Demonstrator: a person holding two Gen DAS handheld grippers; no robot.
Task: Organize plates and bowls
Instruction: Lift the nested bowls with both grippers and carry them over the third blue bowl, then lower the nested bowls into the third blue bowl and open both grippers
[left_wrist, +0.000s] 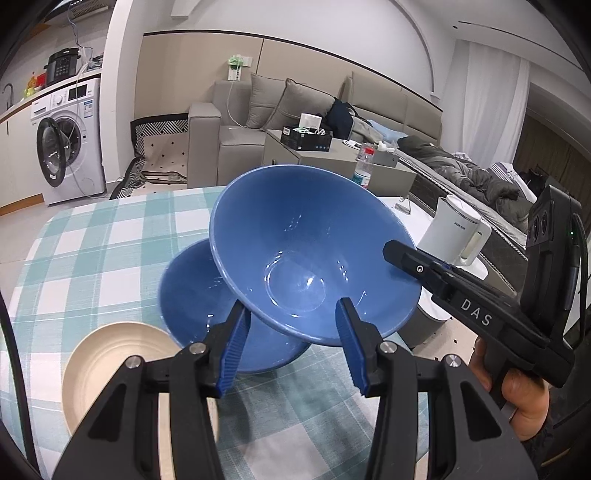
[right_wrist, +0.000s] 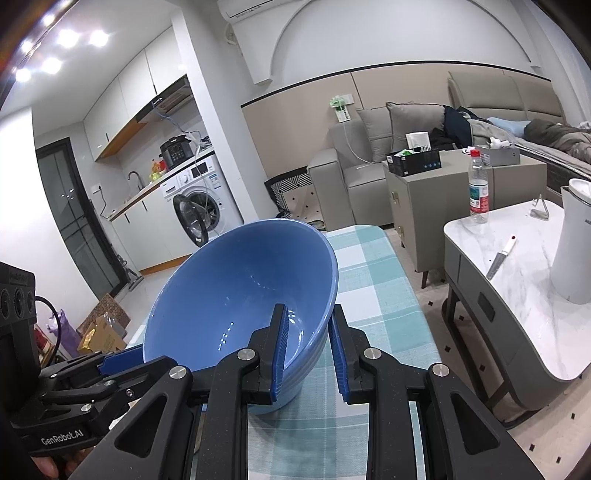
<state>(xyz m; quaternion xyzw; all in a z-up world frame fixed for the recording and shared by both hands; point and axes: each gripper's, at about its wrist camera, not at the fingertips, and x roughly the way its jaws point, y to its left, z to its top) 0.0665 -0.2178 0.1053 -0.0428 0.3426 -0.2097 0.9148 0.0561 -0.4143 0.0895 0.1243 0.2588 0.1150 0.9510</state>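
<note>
A blue bowl (left_wrist: 306, 240) hangs tilted in the air above a second blue bowl (left_wrist: 195, 295) that rests on the checked tablecloth (left_wrist: 92, 251). My left gripper (left_wrist: 291, 310) straddles the raised bowl's near rim, one pad against the outside and the other inside. From the right, my right gripper (left_wrist: 402, 254) clamps the same bowl's rim. In the right wrist view the right gripper (right_wrist: 308, 314) is shut on the bowl (right_wrist: 236, 288), one finger inside and one outside the wall. The left gripper (right_wrist: 110, 363) meets the rim at lower left. A cream plate (left_wrist: 110, 362) lies near the table's front left.
A white kettle (right_wrist: 576, 251), a knife (right_wrist: 500, 258) and a water bottle (right_wrist: 479, 188) are on the marble side table (right_wrist: 517, 236) to the right. A person's hand (left_wrist: 517, 398) holds the right gripper's handle. A sofa and a washing machine stand beyond the table.
</note>
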